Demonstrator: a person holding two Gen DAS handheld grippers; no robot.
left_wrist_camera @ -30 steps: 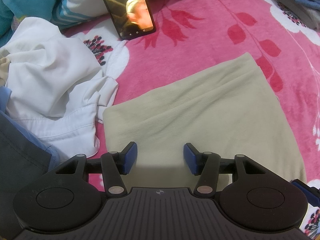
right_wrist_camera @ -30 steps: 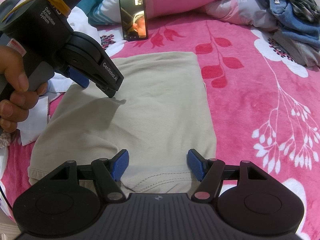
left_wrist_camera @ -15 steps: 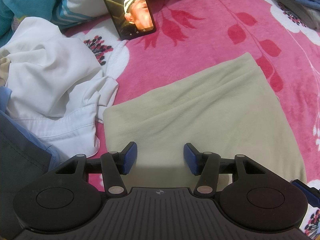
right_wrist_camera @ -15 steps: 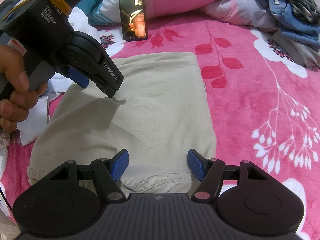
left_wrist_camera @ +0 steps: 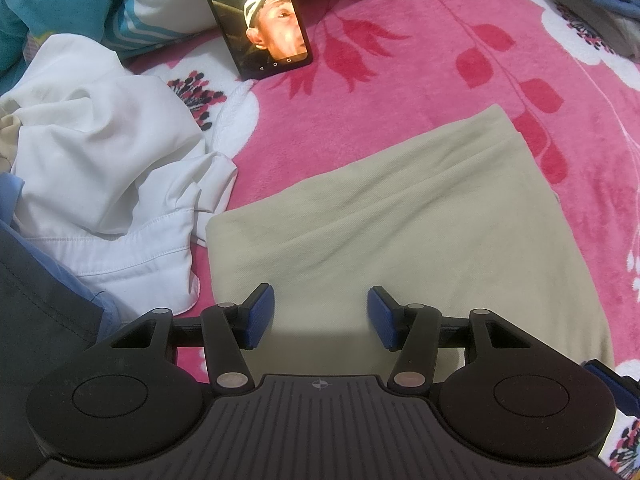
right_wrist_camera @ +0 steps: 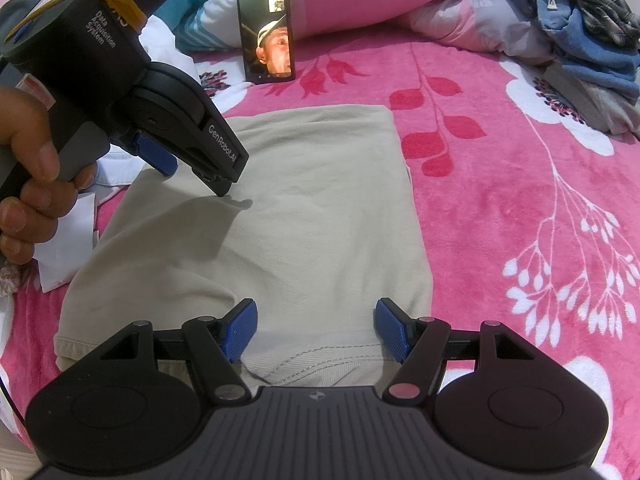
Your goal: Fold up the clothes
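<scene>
Nothing moved since before, both grippers spread open, left gripper (left_wrist_camera: 321, 317) and right gripper (right_wrist_camera: 316, 330) above folded beige garment (right_wrist_camera: 280, 232)

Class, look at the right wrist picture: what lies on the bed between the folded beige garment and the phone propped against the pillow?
Only bare pink floral blanket separates the beige garment from the phone; the right wrist view shows it.

Both views look forward and down, close over the pink floral bedspread (left_wrist_camera: 400, 92). The left wrist view sits at the folded beige garment's (left_wrist_camera: 420, 232) left edge; the right wrist view at its near hem. They share the garment and the propped black smartphone (right_wrist_camera: 266, 32) — seen from different angles.
</scene>
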